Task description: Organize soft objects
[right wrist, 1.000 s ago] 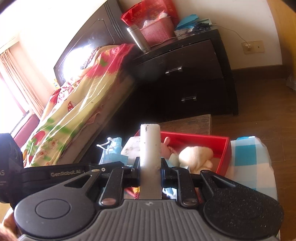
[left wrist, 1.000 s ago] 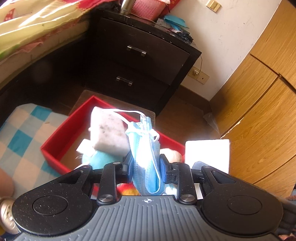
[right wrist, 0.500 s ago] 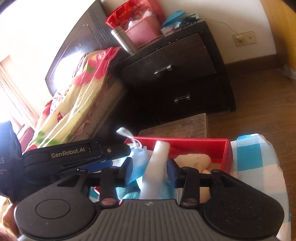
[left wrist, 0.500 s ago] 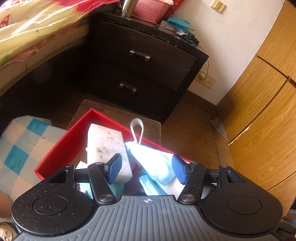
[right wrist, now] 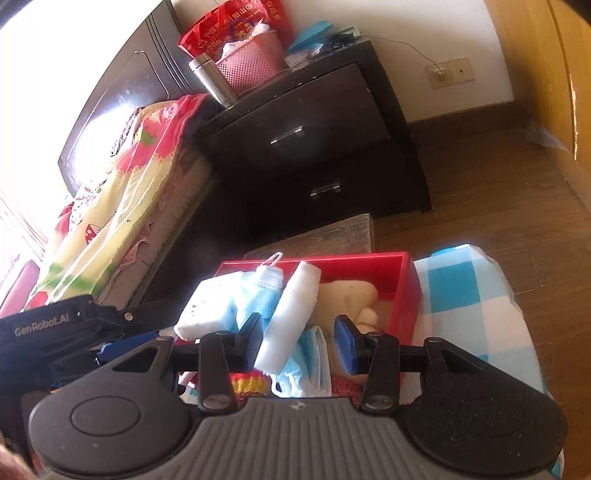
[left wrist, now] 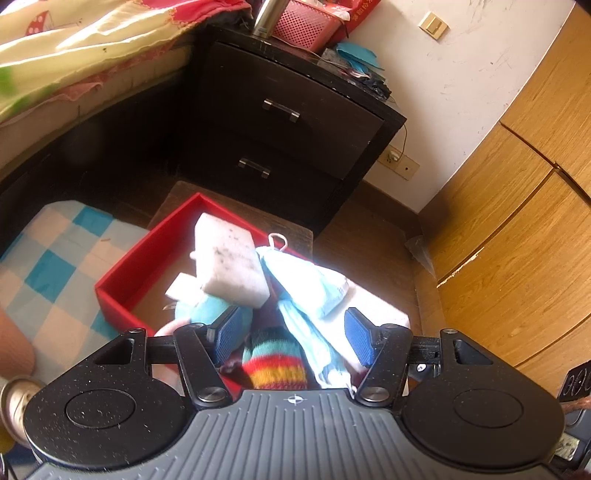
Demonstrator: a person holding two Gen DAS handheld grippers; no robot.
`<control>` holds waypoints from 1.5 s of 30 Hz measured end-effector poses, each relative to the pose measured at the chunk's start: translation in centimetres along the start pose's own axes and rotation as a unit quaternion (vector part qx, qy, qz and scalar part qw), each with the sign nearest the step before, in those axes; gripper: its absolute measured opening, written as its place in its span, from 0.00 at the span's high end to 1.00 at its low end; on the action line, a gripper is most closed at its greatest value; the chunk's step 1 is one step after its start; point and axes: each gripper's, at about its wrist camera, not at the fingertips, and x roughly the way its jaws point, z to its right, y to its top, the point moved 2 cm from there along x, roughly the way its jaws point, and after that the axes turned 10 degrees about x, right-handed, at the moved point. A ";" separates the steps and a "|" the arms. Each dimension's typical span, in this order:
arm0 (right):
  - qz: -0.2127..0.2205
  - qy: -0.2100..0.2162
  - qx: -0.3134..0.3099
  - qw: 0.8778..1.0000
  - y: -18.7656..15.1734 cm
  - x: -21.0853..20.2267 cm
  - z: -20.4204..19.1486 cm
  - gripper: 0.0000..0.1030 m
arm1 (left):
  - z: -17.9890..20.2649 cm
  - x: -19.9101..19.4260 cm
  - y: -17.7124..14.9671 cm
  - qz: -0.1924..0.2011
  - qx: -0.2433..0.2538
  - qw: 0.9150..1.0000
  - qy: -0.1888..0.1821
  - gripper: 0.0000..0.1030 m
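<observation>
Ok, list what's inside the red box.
Red box holds a speckled white sponge, blue face masks, a turquoise plush, a striped knit piece; whatever lies beneath is covered.

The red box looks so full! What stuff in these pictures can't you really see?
- Bottom of the red box, left wrist view: mostly covered by the white sponge, face masks and a teal soft toy.
- Striped sock, left wrist view: its lower part is hidden behind the gripper body.
- Cream plush toy, right wrist view: partly hidden behind a gripper finger, so its shape is unclear.
- Red bag's print: too small to read.
</observation>
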 end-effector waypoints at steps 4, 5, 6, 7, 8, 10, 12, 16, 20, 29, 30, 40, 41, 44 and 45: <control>0.010 0.002 0.000 1.000 -0.7 -2.1 -0.4 0.80 | -0.3 -1.5 -1.7 0.003 -0.009 1.000 -0.002 0.40; 0.012 0.002 -0.004 1.000 -1.0 -2.6 -0.6 0.80 | -0.4 -1.8 -2.1 0.003 -0.012 1.000 -0.003 0.40; 0.013 0.002 -0.009 1.000 -1.3 -3.0 -0.8 0.80 | -0.5 -2.0 -2.5 0.003 -0.014 1.000 -0.001 0.40; 0.015 0.001 -0.013 1.000 -1.6 -3.5 -1.0 0.80 | -0.6 -2.2 -2.8 0.001 -0.013 1.000 0.002 0.40; 0.019 -0.001 -0.017 1.000 -1.9 -4.0 -1.1 0.80 | -0.6 -2.5 -3.3 0.000 -0.009 1.000 0.008 0.40; 0.024 -0.001 -0.022 0.999 -2.5 -4.9 -1.4 0.80 | -0.7 -3.3 -4.3 0.004 0.000 1.000 0.020 0.40; 0.029 0.001 -0.020 0.999 -3.3 -6.0 -1.4 0.79 | -0.8 -3.9 -5.5 0.000 0.006 1.000 0.025 0.40; 0.022 0.002 -0.014 1.000 -5.8 -7.3 -1.0 0.75 | -0.9 -5.3 -8.3 -0.012 0.017 0.999 0.039 0.39; 0.007 -0.011 -0.037 0.999 -8.6 -8.1 -1.1 0.75 | -0.7 -6.6 -11.0 -0.022 0.028 0.998 0.043 0.38; -0.006 -0.005 -0.053 0.999 -12.9 -10.5 -0.9 0.74 | -0.4 -9.0 -14.4 -0.024 0.043 0.997 0.054 0.36; -0.007 -0.004 -0.053 0.999 -13.2 -10.7 -1.0 0.74 | -0.3 -9.2 -14.7 -0.025 0.045 0.997 0.055 0.36; -0.001 -0.001 -0.060 0.998 -14.6 -11.9 -1.3 0.74 | 0.4 -10.7 -15.8 -0.009 0.071 0.994 0.081 0.34; -0.001 0.000 -0.062 0.998 -14.7 -11.9 -1.3 0.74 | 0.4 -10.7 -15.9 -0.008 0.074 0.994 0.083 0.34; 0.000 0.000 -0.070 0.998 -15.1 -12.2 -1.6 0.74 | 0.6 -11.0 -16.0 -0.004 0.082 0.992 0.093 0.33; 0.001 0.000 -0.073 0.997 -15.2 -12.3 -1.6 0.74 | 0.6 -11.1 -16.1 -0.002 0.083 0.992 0.094 0.33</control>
